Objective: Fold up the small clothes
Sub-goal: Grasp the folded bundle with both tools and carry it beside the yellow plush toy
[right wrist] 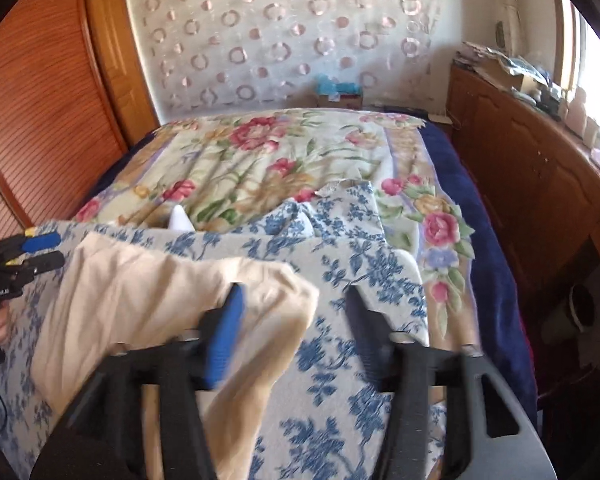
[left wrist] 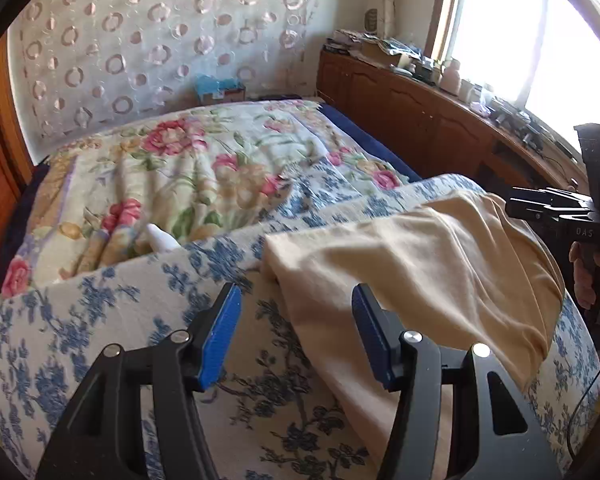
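Observation:
A cream-coloured small garment (left wrist: pixel 420 264) lies spread on a blue-and-white floral cloth (left wrist: pixel 112 320) on the bed. My left gripper (left wrist: pixel 296 300) is open and empty, its right finger over the garment's near left edge. In the right wrist view the garment (right wrist: pixel 140 296) lies at the left; my right gripper (right wrist: pixel 292 300) is open and empty, its left finger over the garment's right corner. The right gripper also shows at the right edge of the left wrist view (left wrist: pixel 556 216), and the left gripper at the left edge of the right wrist view (right wrist: pixel 32 256).
A pink floral bedspread (left wrist: pixel 172 172) covers the far bed. A small white object (left wrist: pixel 162 240) lies at its fold. A wooden cabinet (left wrist: pixel 412 100) with clutter runs along the right under a bright window. A wooden wardrobe (right wrist: pixel 40 100) stands at the left.

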The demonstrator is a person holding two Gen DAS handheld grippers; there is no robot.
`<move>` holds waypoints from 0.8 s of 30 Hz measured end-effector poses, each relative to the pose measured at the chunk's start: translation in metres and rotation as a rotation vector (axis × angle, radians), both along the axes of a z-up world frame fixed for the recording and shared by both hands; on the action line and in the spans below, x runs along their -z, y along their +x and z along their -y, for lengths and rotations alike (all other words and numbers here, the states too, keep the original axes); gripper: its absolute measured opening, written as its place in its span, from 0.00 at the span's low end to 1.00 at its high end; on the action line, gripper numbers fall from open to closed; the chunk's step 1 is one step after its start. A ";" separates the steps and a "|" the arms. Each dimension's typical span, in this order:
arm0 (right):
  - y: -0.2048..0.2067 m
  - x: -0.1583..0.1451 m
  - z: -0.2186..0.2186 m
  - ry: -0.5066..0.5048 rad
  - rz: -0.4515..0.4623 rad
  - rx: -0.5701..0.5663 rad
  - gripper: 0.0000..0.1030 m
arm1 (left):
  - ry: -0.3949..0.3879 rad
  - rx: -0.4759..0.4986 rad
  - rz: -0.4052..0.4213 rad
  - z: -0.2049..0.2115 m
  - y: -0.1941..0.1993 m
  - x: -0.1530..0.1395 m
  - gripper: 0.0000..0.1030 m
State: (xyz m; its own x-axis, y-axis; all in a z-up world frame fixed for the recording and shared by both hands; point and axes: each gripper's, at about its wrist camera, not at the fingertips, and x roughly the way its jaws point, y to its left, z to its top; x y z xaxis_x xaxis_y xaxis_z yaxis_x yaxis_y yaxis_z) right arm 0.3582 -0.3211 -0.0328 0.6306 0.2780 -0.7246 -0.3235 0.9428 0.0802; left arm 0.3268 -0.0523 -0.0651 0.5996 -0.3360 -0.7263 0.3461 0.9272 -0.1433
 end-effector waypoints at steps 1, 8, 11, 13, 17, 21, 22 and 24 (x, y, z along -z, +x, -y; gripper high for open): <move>-0.004 0.003 -0.003 0.007 -0.012 -0.010 0.65 | 0.004 0.001 -0.012 0.002 0.001 0.003 0.55; -0.008 0.033 -0.009 0.033 -0.122 -0.001 0.66 | -0.045 0.012 -0.100 0.006 0.009 0.023 0.55; -0.010 0.043 -0.008 0.090 -0.158 -0.008 0.67 | -0.065 0.014 -0.099 0.008 0.009 0.023 0.55; -0.015 0.044 -0.013 0.094 -0.145 -0.034 0.68 | -0.081 0.040 -0.100 0.011 0.006 0.025 0.54; -0.023 0.045 -0.025 0.082 -0.134 -0.094 0.39 | -0.118 0.100 -0.121 0.019 0.000 0.026 0.18; -0.032 0.037 -0.033 0.071 -0.095 -0.156 0.17 | -0.123 0.128 -0.090 0.016 -0.008 0.016 0.12; -0.035 0.032 -0.035 0.072 -0.080 -0.162 0.16 | -0.145 0.127 -0.080 0.010 -0.012 0.010 0.12; -0.041 0.017 -0.042 0.072 -0.033 -0.183 0.16 | -0.174 0.120 -0.043 -0.004 -0.022 -0.005 0.12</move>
